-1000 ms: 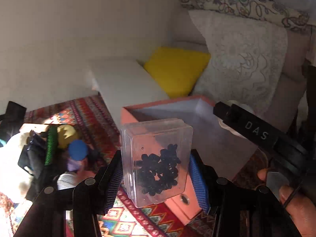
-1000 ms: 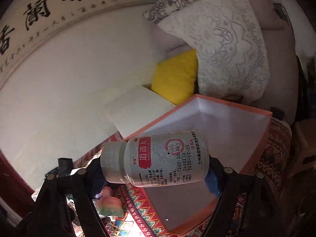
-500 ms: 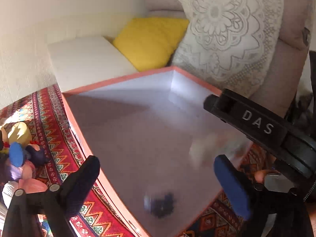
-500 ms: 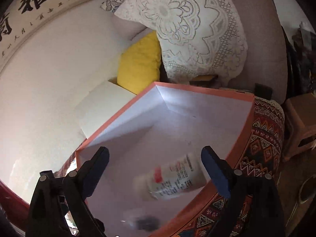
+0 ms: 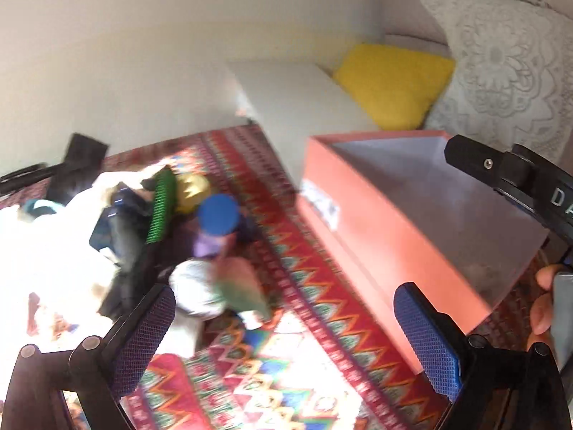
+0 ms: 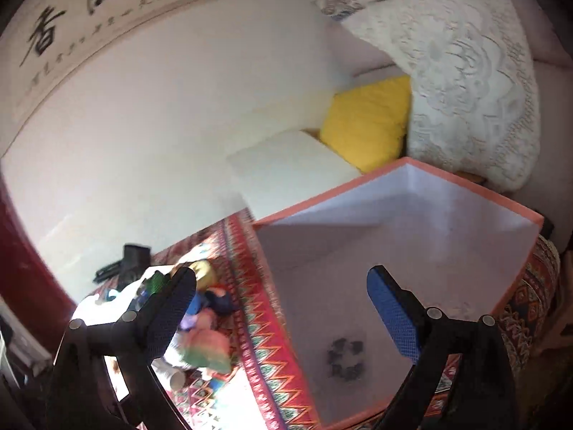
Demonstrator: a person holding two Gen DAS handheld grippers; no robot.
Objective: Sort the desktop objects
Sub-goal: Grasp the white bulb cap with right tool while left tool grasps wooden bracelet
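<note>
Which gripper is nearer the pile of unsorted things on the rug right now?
Left, by the look of it. The left gripper hangs open over the rug with the pile just ahead. The right gripper is open over the orange box's near corner.

Your left tongs (image 5: pixel 283 326) hang spread over bare patterned cloth (image 5: pixel 304 376). The orange box (image 5: pixel 361 247) walls off the right; a toy pile (image 5: pixel 200 233) crowds the left. The box floor is mostly open.
</note>
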